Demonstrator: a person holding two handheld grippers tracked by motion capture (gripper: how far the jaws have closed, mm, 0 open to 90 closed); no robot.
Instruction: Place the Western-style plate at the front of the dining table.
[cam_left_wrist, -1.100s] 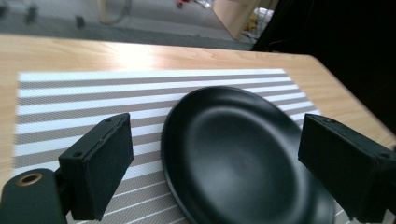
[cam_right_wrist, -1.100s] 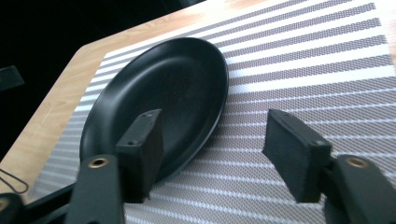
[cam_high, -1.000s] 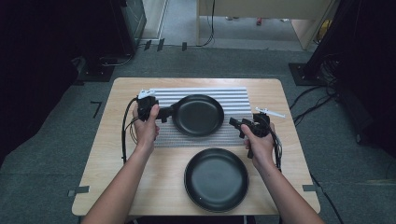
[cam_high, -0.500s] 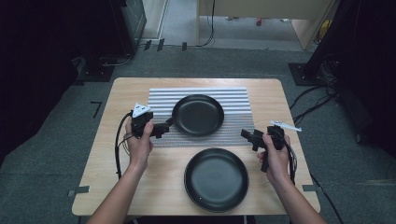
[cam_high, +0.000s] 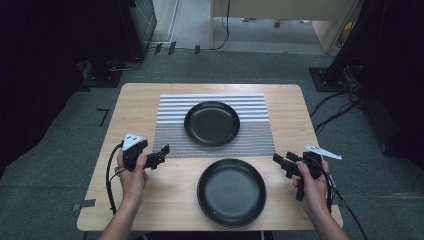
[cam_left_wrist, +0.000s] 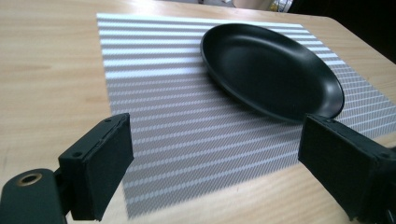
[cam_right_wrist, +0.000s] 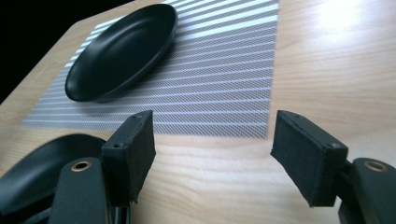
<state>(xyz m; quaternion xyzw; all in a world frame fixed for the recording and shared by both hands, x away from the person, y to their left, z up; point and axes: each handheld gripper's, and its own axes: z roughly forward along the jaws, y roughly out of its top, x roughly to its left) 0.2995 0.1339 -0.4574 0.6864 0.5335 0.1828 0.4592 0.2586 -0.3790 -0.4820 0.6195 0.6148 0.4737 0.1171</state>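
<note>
A black plate (cam_high: 212, 123) (cam_left_wrist: 273, 70) (cam_right_wrist: 122, 51) lies on the grey striped mat (cam_high: 170, 122) (cam_left_wrist: 159, 102) (cam_right_wrist: 224, 79) in the middle of the wooden table (cam_high: 135, 100). A second black plate (cam_high: 231, 192) (cam_right_wrist: 32, 163) rests on the bare wood nearer the front edge. My left gripper (cam_high: 162, 154) (cam_left_wrist: 212, 175) is held just off the mat's front left corner, jaws open and empty, pointing toward the far plate. My right gripper (cam_high: 279, 163) (cam_right_wrist: 212, 156) is held to the right of the near plate, also open with nothing between its jaws.
The table stands on grey carpet with dark equipment and cables around it. Bare wood (cam_high: 290, 115) lies left and right of the mat.
Both hands have drawn back from the far plate toward the front of the table and apart, left hand to the left, right hand to the right. The far plate now lies free on the mat.
</note>
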